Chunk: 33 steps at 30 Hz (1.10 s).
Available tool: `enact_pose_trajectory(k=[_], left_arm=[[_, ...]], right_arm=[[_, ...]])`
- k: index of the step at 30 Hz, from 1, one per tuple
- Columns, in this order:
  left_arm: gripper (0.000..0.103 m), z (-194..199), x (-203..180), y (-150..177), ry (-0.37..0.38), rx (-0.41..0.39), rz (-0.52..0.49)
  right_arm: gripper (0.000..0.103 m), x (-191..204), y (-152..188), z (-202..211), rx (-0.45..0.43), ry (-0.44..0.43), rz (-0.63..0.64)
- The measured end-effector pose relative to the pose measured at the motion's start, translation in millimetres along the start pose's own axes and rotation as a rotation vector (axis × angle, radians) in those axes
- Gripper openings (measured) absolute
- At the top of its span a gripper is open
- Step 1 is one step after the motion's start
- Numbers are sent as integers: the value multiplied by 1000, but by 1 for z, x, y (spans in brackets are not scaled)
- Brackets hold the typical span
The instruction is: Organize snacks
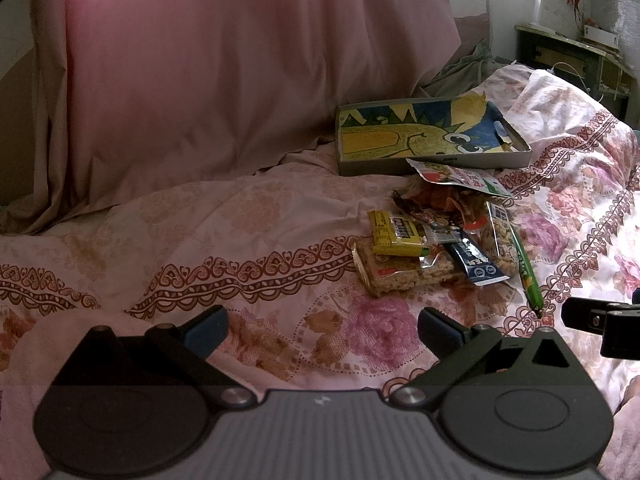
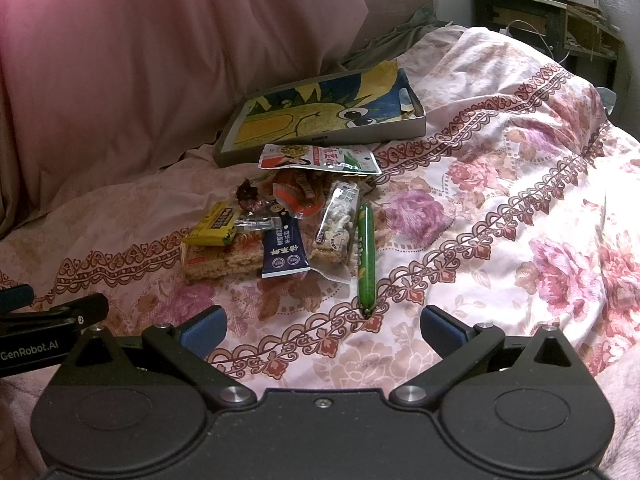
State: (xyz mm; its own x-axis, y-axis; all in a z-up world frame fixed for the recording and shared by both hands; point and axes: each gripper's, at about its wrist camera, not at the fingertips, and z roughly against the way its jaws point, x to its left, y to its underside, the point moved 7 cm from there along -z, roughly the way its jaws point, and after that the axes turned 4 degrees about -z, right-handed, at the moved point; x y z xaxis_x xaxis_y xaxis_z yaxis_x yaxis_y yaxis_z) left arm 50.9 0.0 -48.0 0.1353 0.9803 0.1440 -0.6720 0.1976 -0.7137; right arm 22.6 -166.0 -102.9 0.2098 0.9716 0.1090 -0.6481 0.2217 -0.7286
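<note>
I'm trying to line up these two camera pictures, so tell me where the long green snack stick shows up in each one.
Left wrist view: the green snack stick lies right of centre, at the right edge of the snack pile, slanting down to the right.
Right wrist view: the green snack stick lies near the centre, almost vertical, right of the pile.
Shared landmark: the cartoon-printed tray beyond the pile.

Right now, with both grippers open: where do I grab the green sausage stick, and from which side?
Likely the near half of the green sausage stick, from above with the right gripper, fingers straddling its width. It lies flat, pointing at that gripper; its near half sits alone on the bedspread, while the clear snack bag crowds its far end.
</note>
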Motion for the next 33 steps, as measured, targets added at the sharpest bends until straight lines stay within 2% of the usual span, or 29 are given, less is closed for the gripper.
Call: enact_pose_trajectory(k=[33], left_arm=[[103,0,0,0,1,1,1]], right_arm=[[103,2,-2,0,3,0,-1]])
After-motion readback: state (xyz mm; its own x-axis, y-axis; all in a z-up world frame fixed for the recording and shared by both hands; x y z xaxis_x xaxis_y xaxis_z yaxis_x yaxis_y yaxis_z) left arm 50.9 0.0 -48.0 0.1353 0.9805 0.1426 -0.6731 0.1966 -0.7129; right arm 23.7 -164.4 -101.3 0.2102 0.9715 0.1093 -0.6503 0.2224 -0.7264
